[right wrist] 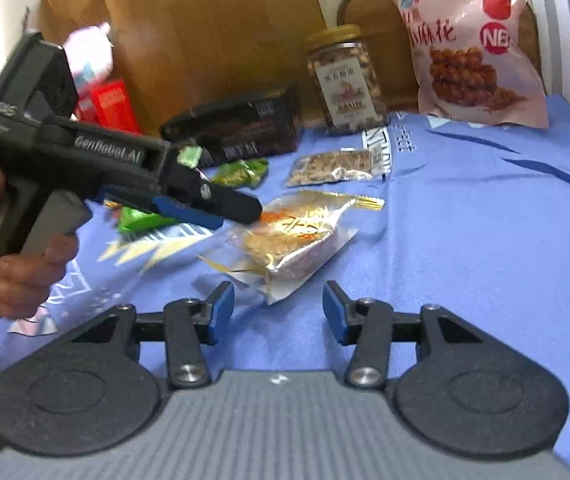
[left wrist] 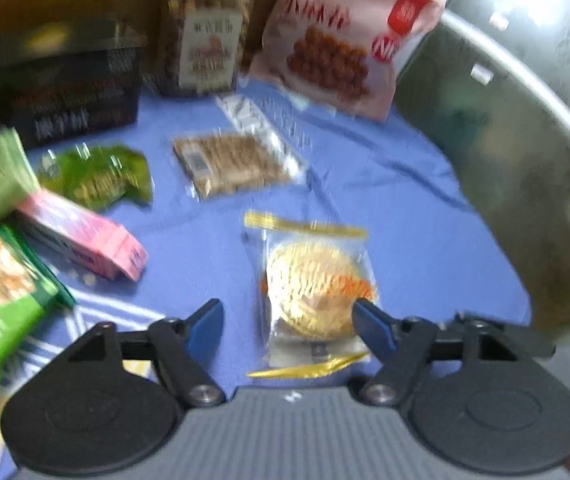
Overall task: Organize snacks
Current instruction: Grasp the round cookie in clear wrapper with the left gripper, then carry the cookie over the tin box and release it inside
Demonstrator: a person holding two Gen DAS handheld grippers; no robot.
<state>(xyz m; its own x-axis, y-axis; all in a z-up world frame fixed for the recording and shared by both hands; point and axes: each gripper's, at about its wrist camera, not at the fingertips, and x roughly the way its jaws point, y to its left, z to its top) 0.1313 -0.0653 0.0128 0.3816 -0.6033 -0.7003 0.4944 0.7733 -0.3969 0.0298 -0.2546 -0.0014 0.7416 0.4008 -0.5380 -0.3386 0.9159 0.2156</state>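
Tabletop [right wrist: 485, 240], w/ a blue printed cloth over it, is carrying the whole spread of snacks: big pink bag [right wrist: 473, 44] leaning upright at the back right, nut jar [right wrist: 345, 80] just left of it, dark box [right wrist: 241, 124] further left, then the small flat packs in front. Key relation for the coming move, as I judge it: the clear noodle-cake pack [left wrist: 313, 296] is lying flat straight ahead of the left gripper [left wrist: 287, 320], its near half already sitting between the blue fingers [left wrist: 205, 328], long axis running roughly along the pointing line, yellow seals at near and far ends. From the right wrist view that same pack [right wrist: 285, 236] is lying ahead & slightly left of the right gripper [right wrist: 277, 312], apart from it, so the left one is nearer; the left gripper [right wrist: 221, 208] is reaching in from the left, tips over the pack's far-left corner. Left fingers are standing spread, not pinching; whether the right-hand pad is brushing the wrapper edge can't tell, pic blurred. Right fingers [right wrist: 221, 308] are also spread, holding nothing, only cloth between them.
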